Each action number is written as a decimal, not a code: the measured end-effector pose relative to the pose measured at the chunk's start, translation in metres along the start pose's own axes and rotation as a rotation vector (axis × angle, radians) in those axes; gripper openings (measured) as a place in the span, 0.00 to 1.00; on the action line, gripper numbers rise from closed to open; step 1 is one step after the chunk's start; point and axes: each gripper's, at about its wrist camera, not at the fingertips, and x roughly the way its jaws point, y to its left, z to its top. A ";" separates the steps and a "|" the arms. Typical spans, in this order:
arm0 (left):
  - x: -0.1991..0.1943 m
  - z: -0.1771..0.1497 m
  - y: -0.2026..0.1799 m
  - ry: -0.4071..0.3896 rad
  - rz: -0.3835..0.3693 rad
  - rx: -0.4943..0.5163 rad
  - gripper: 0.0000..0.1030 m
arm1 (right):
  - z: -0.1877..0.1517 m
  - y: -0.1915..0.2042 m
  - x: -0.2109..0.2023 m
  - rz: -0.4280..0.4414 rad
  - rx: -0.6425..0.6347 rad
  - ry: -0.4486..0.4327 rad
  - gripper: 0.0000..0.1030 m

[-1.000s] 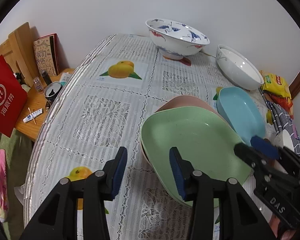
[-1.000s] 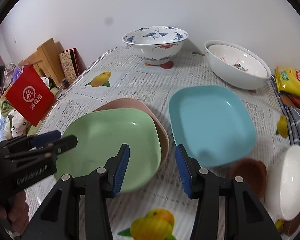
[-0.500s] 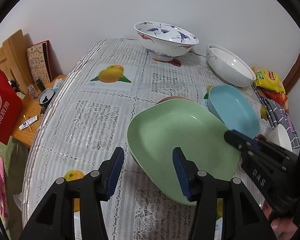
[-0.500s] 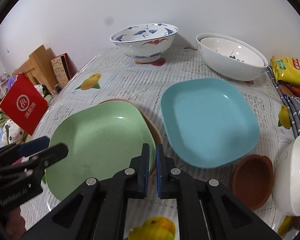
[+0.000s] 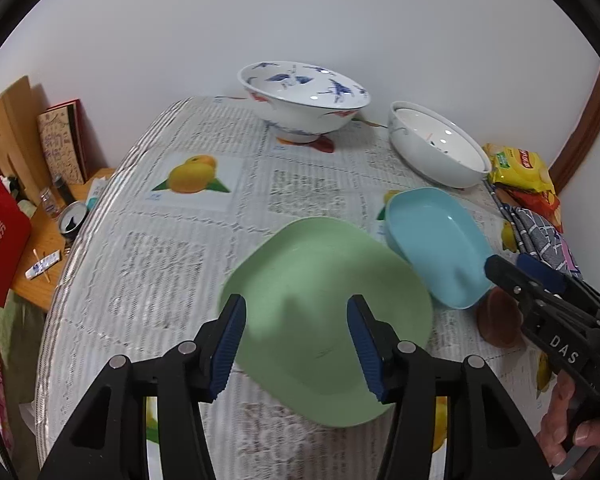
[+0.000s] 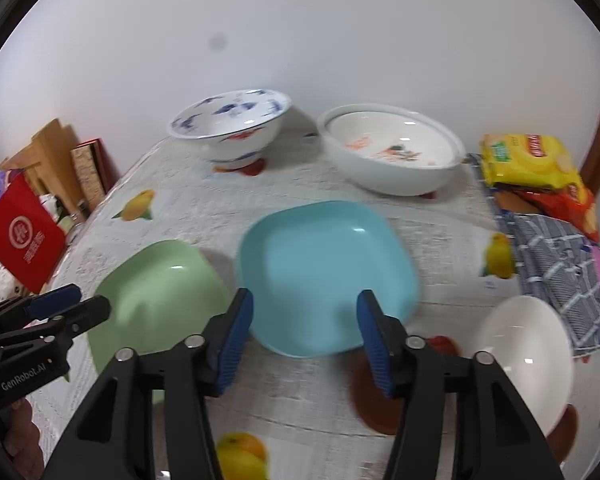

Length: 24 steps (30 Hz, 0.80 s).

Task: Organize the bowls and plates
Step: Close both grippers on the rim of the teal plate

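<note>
Pictured over a tabletop draped in a lace-pattern cloth printed with oranges: left hand-held gripper, blue-padded jaws spread wide and holding nothing, poised above a green square plate. Framed in the right wrist view: right hand-held gripper, jaws likewise wide apart and empty, hanging over the near edge of a light blue square plate. Set just right of the green plate, the blue plate, rims close or overlapping; contact impossible to judge. Seen at the tabletop's far edge by the white wall: a blue-and-white porcelain bowl and, to its right, nested white bowls with painted insides. Found at the near right: a small white bowl and a reddish-brown bowl, partly hidden behind the right gripper finger. Stacked along the right edge: yellow snack packets and a checked cloth. Visible beyond the left side: a red paper bag.
</note>
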 end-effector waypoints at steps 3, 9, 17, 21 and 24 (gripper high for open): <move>0.002 0.004 -0.012 -0.002 -0.013 0.013 0.49 | 0.000 -0.020 -0.003 -0.038 0.042 -0.002 0.59; 0.009 0.015 -0.039 0.000 -0.033 0.049 0.49 | 0.004 -0.049 0.000 -0.082 0.089 0.014 0.59; 0.033 0.037 -0.065 0.012 -0.028 0.070 0.49 | 0.016 -0.070 0.026 -0.106 0.102 0.060 0.58; 0.053 0.049 -0.071 0.032 -0.011 0.066 0.49 | 0.022 -0.069 0.043 -0.097 0.090 0.075 0.55; 0.067 0.054 -0.075 0.046 -0.012 0.069 0.49 | 0.026 -0.071 0.058 -0.108 0.094 0.096 0.51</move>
